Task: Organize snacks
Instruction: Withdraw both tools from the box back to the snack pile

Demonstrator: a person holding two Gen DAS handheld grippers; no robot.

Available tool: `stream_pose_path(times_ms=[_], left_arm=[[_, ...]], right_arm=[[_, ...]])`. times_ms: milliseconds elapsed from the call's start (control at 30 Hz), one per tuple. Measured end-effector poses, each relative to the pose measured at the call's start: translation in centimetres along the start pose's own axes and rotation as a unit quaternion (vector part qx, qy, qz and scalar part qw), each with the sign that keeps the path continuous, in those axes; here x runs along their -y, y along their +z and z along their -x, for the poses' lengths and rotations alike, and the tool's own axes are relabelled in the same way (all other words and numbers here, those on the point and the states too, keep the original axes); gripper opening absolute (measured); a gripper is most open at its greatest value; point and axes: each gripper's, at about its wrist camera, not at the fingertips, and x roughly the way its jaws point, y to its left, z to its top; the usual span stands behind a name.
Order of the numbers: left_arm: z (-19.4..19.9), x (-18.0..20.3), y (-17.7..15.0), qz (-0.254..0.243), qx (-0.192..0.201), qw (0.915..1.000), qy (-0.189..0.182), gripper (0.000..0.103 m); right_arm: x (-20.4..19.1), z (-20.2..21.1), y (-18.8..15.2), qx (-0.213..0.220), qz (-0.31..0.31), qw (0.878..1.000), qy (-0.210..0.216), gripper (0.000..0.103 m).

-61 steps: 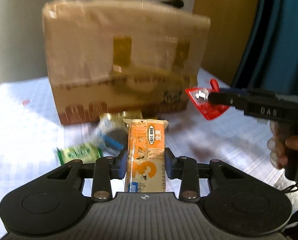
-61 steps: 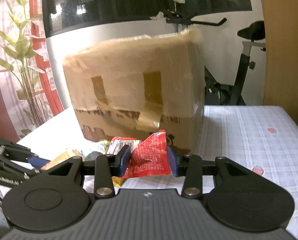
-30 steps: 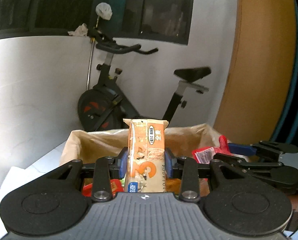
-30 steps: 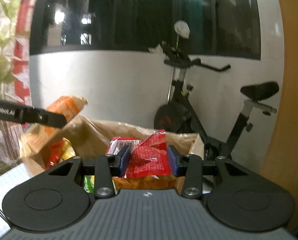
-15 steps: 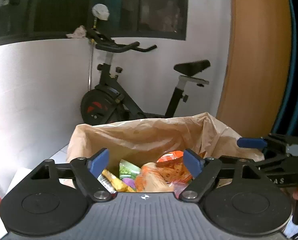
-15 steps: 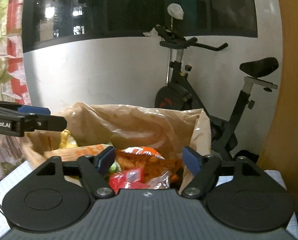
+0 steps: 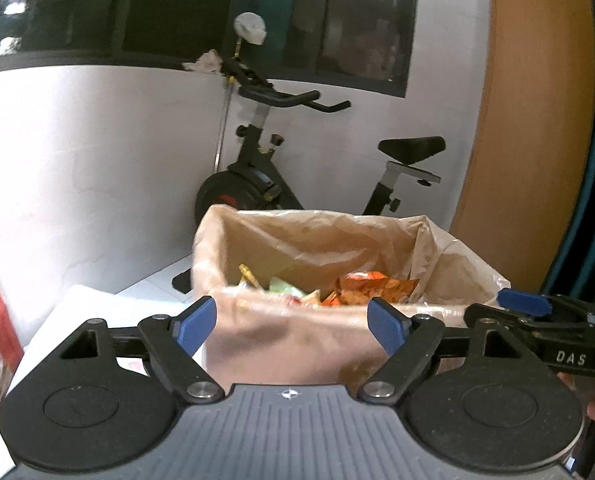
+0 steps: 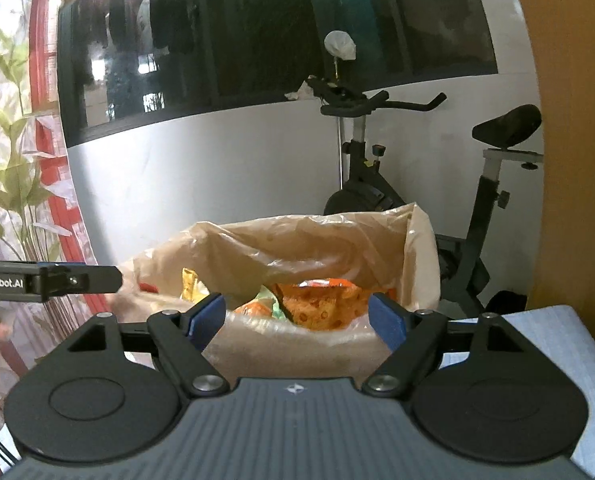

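Snacks: packets [image 7: 353, 286] lie piled inside the lined box; an orange crinkled bag [image 8: 321, 300] sits uppermost toward the right, with green [image 7: 283, 286] and yellow [image 8: 189, 280] wrappers to its left.
Box: a cardboard box [image 7: 297, 344] lined with a translucent brown plastic bag [image 8: 297, 248], open at the top, the liner's edges standing up around the rim.
Left gripper: the left gripper [image 7: 291, 322] hangs just in front of the box's near wall, jaws spread wide with nothing between them; its blue pads [image 7: 195, 322] frame the box's width.
Right gripper: the right gripper [image 8: 297, 318] hangs near the box's rim, likewise spread apart and holding nothing; blue pads [image 8: 385, 320] visible on both fingers.
Relation of grippers: in the left wrist view the right gripper appears at the right edge [image 7: 537, 320], beside the box's corner; in the right wrist view the left gripper appears at the left edge [image 8: 77, 278].
Table: a pale cloth-covered surface [image 8: 557, 344] bears the box.
Background: an exercise bike [image 7: 265, 176] stands behind the box against a white wall [image 7: 97, 160], under dark windows [image 8: 257, 32]; a leafy plant [image 8: 13, 184] at far left.
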Motion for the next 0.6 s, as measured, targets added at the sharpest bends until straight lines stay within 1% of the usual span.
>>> stream_pose_path(times_ms=[167, 267, 367, 467, 600], left_arm=[[1.4, -0.2, -1.3, 0.011, 0.001, 0.9999, 0.007, 0.084], [2.0, -0.2, -2.0, 0.013, 0.002, 0.9999, 0.01, 0.084], [2.4, -0.5, -3.0, 0.024, 0.0, 0.9997, 0.006, 0.084], [2.3, -1.0, -4.2, 0.04, -0.008, 0.9992, 0.007, 0.084], [2.4, -1.8, -5.6, 0.053, -0.011, 0.9984, 0.015, 0.084]], right_arm=[[-0.7, 1.6, -1.1, 0.011, 0.025, 1.0, 0.0, 0.081], [-0.8, 2.4, -1.4, 0.018, 0.026, 0.999, 0.007, 0.081], [-0.9, 3.1, -1.8, 0.017, 0.033, 0.999, 0.016, 0.081], [-0.9, 3.3, -2.7, 0.006, 0.047, 0.999, 0.019, 0.081], [-0.5, 3.2, -4.0, -0.022, 0.044, 0.998, 0.024, 0.081]])
